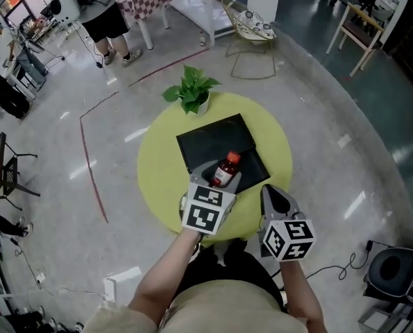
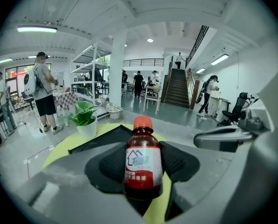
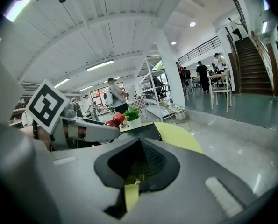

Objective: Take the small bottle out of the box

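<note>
One small bottle point(image 1: 225, 170). One black box point(image 1: 216, 139). One round yellow-green table point(image 1: 157, 175). One potted plant point(image 1: 191, 93). Two grippers: left gripper point(image 1: 217, 180), right gripper point(image 1: 268, 190). Two marker cubes point(image 1: 207, 209), one per gripper. One wire chair point(image 1: 253, 26) on floor beyond table. People point(image 2: 44, 94) in hall: several (distant ones too small for firm count).
</note>
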A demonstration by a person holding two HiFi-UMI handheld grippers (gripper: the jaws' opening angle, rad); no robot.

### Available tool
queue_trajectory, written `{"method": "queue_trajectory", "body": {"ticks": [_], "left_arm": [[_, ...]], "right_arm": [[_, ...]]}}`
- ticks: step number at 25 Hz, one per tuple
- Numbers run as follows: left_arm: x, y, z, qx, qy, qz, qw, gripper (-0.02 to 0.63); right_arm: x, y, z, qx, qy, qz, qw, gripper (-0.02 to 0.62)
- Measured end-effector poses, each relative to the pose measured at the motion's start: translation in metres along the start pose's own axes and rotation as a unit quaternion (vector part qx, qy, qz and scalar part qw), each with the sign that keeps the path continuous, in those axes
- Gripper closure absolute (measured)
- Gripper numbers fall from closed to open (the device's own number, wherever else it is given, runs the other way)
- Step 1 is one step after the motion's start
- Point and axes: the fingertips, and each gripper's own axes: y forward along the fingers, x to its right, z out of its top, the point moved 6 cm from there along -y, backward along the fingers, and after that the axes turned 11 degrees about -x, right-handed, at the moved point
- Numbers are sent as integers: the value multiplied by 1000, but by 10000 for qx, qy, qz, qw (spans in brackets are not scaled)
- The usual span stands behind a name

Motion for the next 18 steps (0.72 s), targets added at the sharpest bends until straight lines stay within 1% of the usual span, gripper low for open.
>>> {"method": "queue_trajectory", "body": {"ticks": [11,18], "left_arm": [[-17,-41,-8,252,-93,143,9995,377],[-27,-61,-20,435,-297,159,9985,377]], "right_arm": [[-28,3,-1,-16,-142,73,9999,594],[-39,-1,-7,8,-151,25,9999,594]]}}
